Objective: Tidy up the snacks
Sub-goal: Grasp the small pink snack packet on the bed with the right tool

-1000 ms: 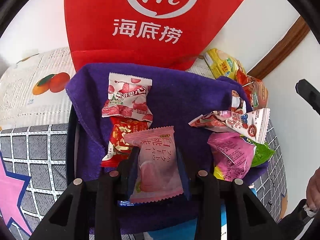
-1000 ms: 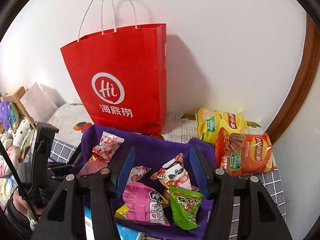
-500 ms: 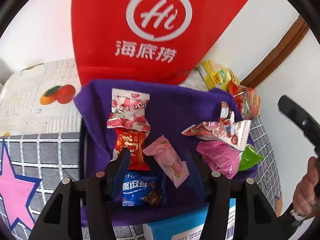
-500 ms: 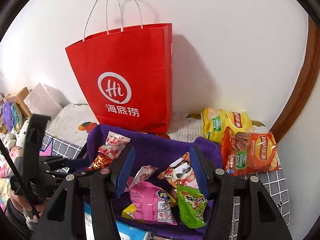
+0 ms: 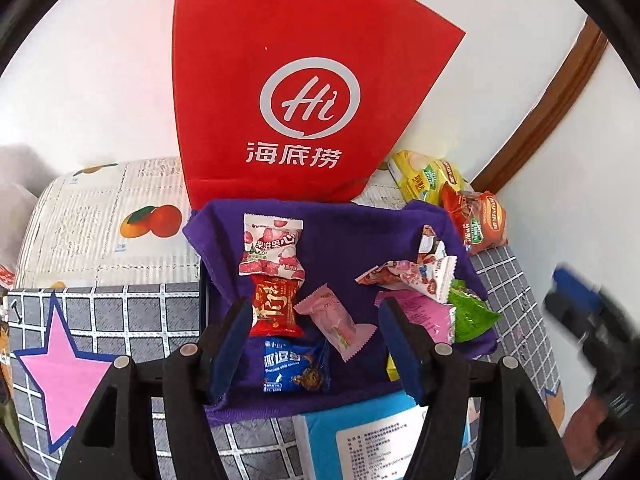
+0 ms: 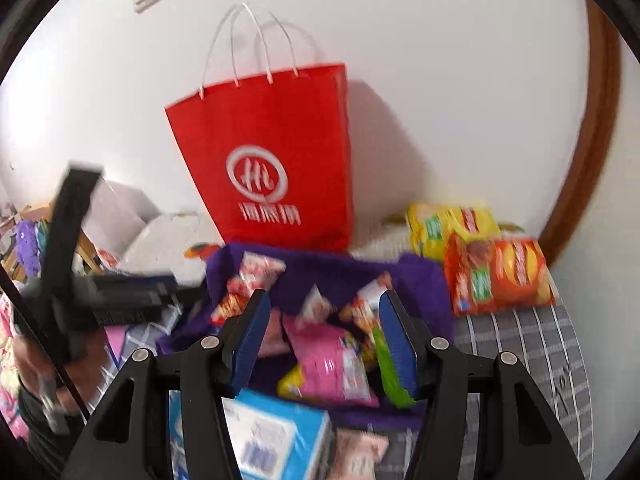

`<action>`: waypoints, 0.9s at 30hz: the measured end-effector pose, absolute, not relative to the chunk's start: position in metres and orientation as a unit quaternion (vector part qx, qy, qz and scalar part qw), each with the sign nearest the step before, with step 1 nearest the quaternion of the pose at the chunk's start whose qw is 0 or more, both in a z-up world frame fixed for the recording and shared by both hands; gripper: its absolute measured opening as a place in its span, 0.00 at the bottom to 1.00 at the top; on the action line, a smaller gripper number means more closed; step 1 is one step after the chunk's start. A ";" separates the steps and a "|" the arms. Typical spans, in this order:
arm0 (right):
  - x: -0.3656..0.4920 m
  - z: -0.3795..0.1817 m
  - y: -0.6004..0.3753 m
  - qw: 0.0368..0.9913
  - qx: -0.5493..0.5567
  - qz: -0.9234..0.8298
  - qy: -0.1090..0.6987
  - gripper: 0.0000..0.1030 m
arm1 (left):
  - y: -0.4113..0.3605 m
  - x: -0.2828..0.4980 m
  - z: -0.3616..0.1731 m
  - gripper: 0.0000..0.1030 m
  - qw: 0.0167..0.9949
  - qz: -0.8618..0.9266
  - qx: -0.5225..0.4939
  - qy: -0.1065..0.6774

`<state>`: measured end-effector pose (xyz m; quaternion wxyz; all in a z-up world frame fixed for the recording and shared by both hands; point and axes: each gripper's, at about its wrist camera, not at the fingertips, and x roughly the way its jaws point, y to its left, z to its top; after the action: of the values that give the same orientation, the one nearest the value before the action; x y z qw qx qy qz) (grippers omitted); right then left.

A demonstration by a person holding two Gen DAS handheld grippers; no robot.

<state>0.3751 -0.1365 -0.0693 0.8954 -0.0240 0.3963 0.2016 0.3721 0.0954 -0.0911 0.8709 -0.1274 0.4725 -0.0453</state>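
A purple cloth (image 5: pixel 348 240) lines a basket that holds several snack packets. Among them are a white and pink fruit packet (image 5: pixel 272 250), a red packet (image 5: pixel 276 308), a blue cookie packet (image 5: pixel 292 368) and a pink peach candy packet (image 5: pixel 336 320). My left gripper (image 5: pixel 314 308) hovers above them with its jaws opening. The pink packet lies loose on the cloth below, untouched by the pads. My right gripper (image 6: pixel 324 298) is open and empty over a pink bag (image 6: pixel 332 360) and a green packet (image 6: pixel 388 364). The right wrist view is blurred.
A tall red paper bag (image 5: pixel 300 100) stands against the white wall behind the basket. Yellow (image 6: pixel 448 224) and orange (image 6: pixel 500 276) chip bags lie at the right. A light blue box (image 5: pixel 380 436) sits in front of the basket on a checked cover (image 5: pixel 120 312).
My left gripper opened and let go of the pink candy packet, which dropped onto the purple cloth. The gripper then rose and drew back. My right gripper shifted sideways, blurring its view.
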 end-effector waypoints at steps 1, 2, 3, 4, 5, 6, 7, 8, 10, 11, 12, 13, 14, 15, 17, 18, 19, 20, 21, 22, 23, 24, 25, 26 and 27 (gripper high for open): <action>0.369 -0.075 -0.140 0.894 -0.025 0.193 0.403 0.55 | 0.096 0.371 -0.090 0.62 0.871 -0.048 -0.131 0.471; 0.363 -0.082 -0.145 0.892 -0.025 0.186 0.412 0.55 | 0.097 0.370 -0.088 0.62 0.871 -0.048 -0.135 0.471; 0.357 -0.090 -0.150 0.889 -0.022 0.179 0.422 0.55 | 0.097 0.369 -0.086 0.62 0.871 -0.049 -0.138 0.469; 0.351 -0.098 -0.156 0.885 -0.017 0.173 0.433 0.55 | 0.097 0.368 -0.084 0.62 0.871 -0.050 -0.140 0.468; 0.347 -0.107 -0.162 0.880 -0.012 0.168 0.444 0.54 | 0.097 0.366 -0.083 0.62 0.872 -0.052 -0.142 0.466; 0.342 -0.117 -0.168 0.875 -0.005 0.163 0.457 0.53 | 0.097 0.365 -0.081 0.62 0.872 -0.053 -0.143 0.466; 0.337 -0.127 -0.175 0.869 0.000 0.158 0.468 0.53 | 0.096 0.363 -0.079 0.62 0.872 -0.055 -0.144 0.465; 0.333 -0.136 -0.179 0.865 0.004 0.154 0.477 0.53 | 0.095 0.362 -0.077 0.62 0.873 -0.057 -0.143 0.464; 0.324 -0.156 -0.187 0.857 0.007 0.147 0.494 0.53 | 0.093 0.359 -0.074 0.62 0.874 -0.060 -0.139 0.461; 0.321 -0.162 -0.188 0.855 0.006 0.144 0.499 0.53 | 0.092 0.358 -0.073 0.62 0.875 -0.061 -0.138 0.461; 0.318 -0.170 -0.190 0.851 0.006 0.141 0.505 0.53 | 0.091 0.356 -0.071 0.62 0.875 -0.063 -0.139 0.459; 0.315 -0.177 -0.190 0.848 0.007 0.141 0.511 0.53 | 0.091 0.356 -0.070 0.63 0.875 -0.065 -0.140 0.458; 0.313 -0.182 -0.190 0.845 0.010 0.144 0.516 0.53 | 0.090 0.355 -0.069 0.63 0.875 -0.065 -0.139 0.459; 0.310 -0.188 -0.190 0.841 0.014 0.149 0.520 0.53 | 0.090 0.354 -0.069 0.63 0.876 -0.065 -0.138 0.458; 0.308 -0.194 -0.187 0.838 0.009 0.154 0.524 0.53 | 0.090 0.353 -0.068 0.63 0.876 -0.064 -0.138 0.457; 0.308 -0.197 -0.185 0.838 0.004 0.155 0.523 0.53 | 0.089 0.353 -0.067 0.63 0.876 -0.064 -0.138 0.457; 0.308 -0.199 -0.183 0.838 -0.001 0.155 0.523 0.53 | 0.090 0.352 -0.066 0.63 0.876 -0.065 -0.139 0.457; 0.308 -0.203 -0.180 0.838 -0.008 0.154 0.524 0.53 | 0.090 0.352 -0.066 0.63 0.876 -0.066 -0.139 0.457; 0.309 -0.206 -0.179 0.836 -0.012 0.154 0.526 0.53 | 0.090 0.352 -0.065 0.63 0.876 -0.066 -0.139 0.457; 0.311 -0.210 -0.177 0.834 -0.017 0.153 0.529 0.53 | 0.090 0.352 -0.065 0.63 0.876 -0.067 -0.139 0.458; 0.312 -0.214 -0.176 0.832 -0.020 0.152 0.534 0.53 | 0.090 0.351 -0.065 0.63 0.875 -0.067 -0.141 0.458; 0.314 -0.219 -0.174 0.828 -0.020 0.153 0.539 0.53 | 0.090 0.352 -0.065 0.63 0.873 -0.070 -0.144 0.460; 0.316 -0.222 -0.174 0.824 -0.019 0.156 0.544 0.54 | 0.091 0.352 -0.066 0.63 0.871 -0.075 -0.148 0.462; 0.316 -0.225 -0.172 0.823 -0.020 0.157 0.545 0.54 | 0.091 0.352 -0.066 0.63 0.870 -0.077 -0.150 0.463; 0.315 -0.225 -0.171 0.829 -0.027 0.156 0.537 0.54 | 0.091 0.352 -0.066 0.63 0.869 -0.079 -0.152 0.464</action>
<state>0.3151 -0.1709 -0.2252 0.8287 -0.0268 0.5368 0.1560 0.3519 0.0912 -0.0656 0.8692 -0.1518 0.4640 -0.0786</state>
